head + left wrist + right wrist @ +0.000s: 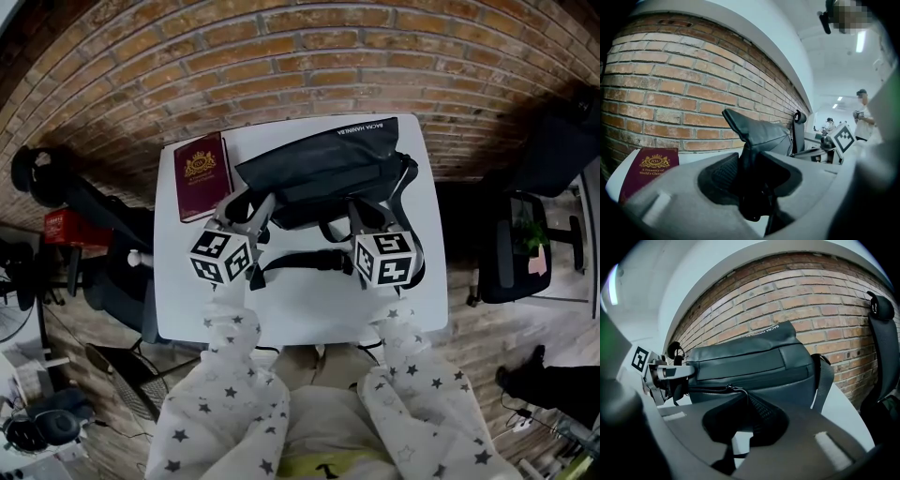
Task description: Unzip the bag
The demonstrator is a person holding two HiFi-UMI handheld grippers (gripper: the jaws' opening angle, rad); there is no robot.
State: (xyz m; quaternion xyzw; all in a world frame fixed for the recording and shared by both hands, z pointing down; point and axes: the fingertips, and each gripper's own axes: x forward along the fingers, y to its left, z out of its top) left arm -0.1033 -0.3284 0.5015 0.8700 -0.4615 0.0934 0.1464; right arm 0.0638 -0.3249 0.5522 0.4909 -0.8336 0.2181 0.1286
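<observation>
A black bag point(319, 164) lies on the white table point(300, 309), against the brick wall. My left gripper point(246, 208) is shut on the bag's left end. In the left gripper view a fold of black fabric point(757, 136) rises from between the jaws of that gripper point(750, 176). My right gripper point(364, 211) is at the bag's front, right of the middle. In the right gripper view the zip line point(705, 391) runs to a slider point(727, 389), and its pull disappears between the shut jaws of the right gripper point(744, 411).
A maroon book point(202, 175) lies flat at the table's left, beside the bag. The bag's strap point(300, 262) trails toward the front edge. Dark office chairs point(525, 244) stand on both sides of the table. People stand far off in the left gripper view.
</observation>
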